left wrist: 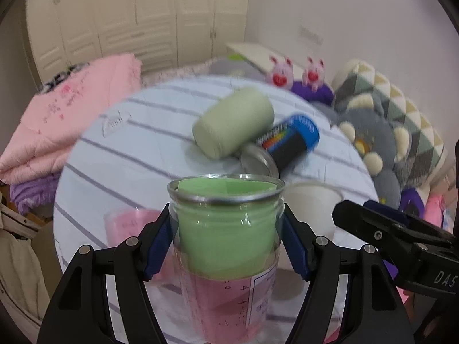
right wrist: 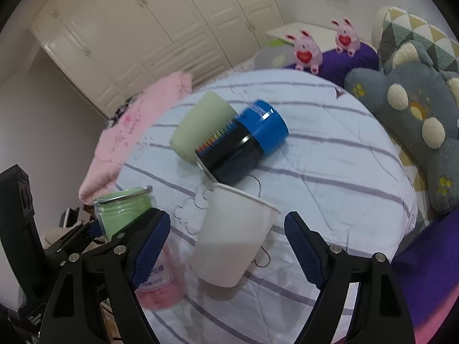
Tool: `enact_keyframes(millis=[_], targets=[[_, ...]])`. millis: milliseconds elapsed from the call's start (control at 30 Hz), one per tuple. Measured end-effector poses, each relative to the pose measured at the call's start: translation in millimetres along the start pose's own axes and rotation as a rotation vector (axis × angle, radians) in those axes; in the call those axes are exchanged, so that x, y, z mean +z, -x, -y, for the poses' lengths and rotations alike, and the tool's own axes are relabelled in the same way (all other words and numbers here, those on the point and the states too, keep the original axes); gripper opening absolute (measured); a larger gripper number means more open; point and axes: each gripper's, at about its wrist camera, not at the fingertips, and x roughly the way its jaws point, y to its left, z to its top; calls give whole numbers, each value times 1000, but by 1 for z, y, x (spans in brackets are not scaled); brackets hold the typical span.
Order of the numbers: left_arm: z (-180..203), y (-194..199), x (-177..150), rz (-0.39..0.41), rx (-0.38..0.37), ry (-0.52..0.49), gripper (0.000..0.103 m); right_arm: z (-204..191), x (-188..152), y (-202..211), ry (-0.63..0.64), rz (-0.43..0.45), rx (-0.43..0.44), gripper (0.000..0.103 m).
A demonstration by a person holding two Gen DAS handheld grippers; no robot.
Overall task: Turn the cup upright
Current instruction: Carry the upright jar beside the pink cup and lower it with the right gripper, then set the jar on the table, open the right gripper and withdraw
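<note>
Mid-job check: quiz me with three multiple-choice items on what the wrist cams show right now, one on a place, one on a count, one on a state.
1. Where does the white paper cup sit?
A. Ahead of the right gripper, between its open fingers
B. Inside the left gripper
C. On top of the pink blanket

2. How many pink pig toys stand at the back of the bed?
A. One
B. Two
C. Four

3. What is the left gripper doing?
A. Hanging open over nothing
B. Shut on the green-lined clear jar
C. Shut on the blue-lidded can

Answers:
1. A: the right wrist view frames the cup between spread fingers that do not touch it.
2. B: two pig toys show by the purple cushion.
3. B: both blue pads press the jar's sides, its mouth facing up.
</note>
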Motion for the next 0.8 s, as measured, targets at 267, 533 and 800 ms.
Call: enact_keyframes(millis=[267,533,800], targets=[[5,10,-1,156,65,-36,71,-8,2,8,17,58,24,83],[3,3,-9,163,91,-46,73,-11,-2,0,32,27,12,83],[-7,8,-10,142,40,35,99,-18,-1,11,52,55,1,83]])
